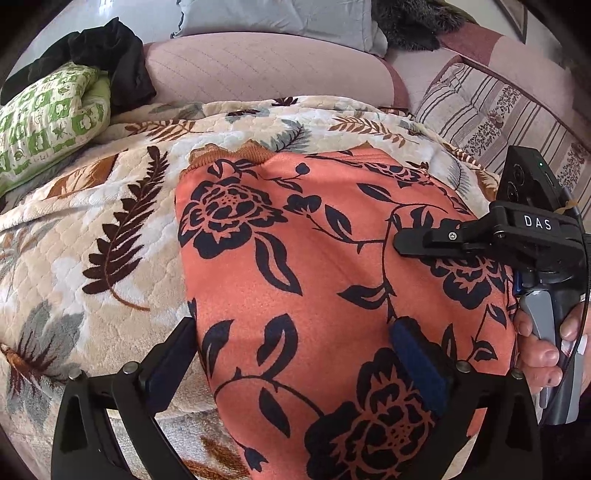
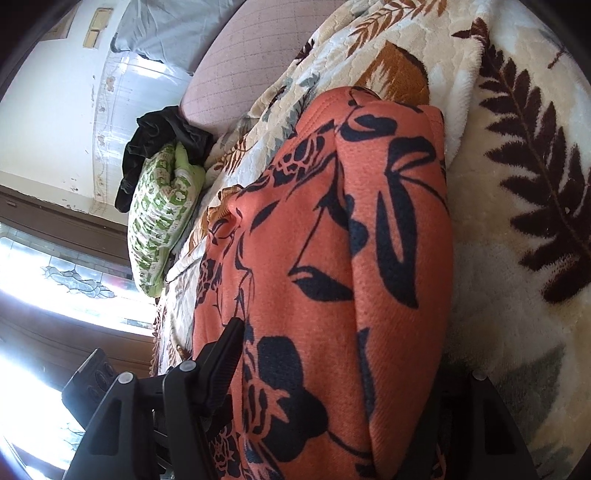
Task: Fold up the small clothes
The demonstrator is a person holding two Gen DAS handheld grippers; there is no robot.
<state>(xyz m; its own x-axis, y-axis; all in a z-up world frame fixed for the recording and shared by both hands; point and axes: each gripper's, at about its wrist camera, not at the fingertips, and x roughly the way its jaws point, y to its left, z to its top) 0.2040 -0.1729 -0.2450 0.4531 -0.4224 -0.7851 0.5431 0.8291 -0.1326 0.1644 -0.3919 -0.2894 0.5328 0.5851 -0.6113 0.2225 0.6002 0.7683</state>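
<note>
An orange garment with a dark floral print (image 1: 332, 266) lies folded on a leaf-patterned blanket (image 1: 92, 236). My left gripper (image 1: 299, 358) is open, its jaws wide over the garment's near left edge, one pad on the blanket and one on the cloth. My right gripper (image 1: 402, 243) shows in the left wrist view as a closed-looking fingertip resting at the garment's right side, held by a hand. In the right wrist view the garment (image 2: 332, 295) fills the space between the right gripper's (image 2: 343, 369) jaws; the right finger is hidden under the fold.
A green-patterned pillow (image 1: 51, 122) and a black garment (image 1: 107, 55) lie at the back left. A pink cushion (image 1: 258, 70) and a grey pillow (image 1: 280, 18) stand behind the blanket. A striped cushion (image 1: 491, 118) is at the right.
</note>
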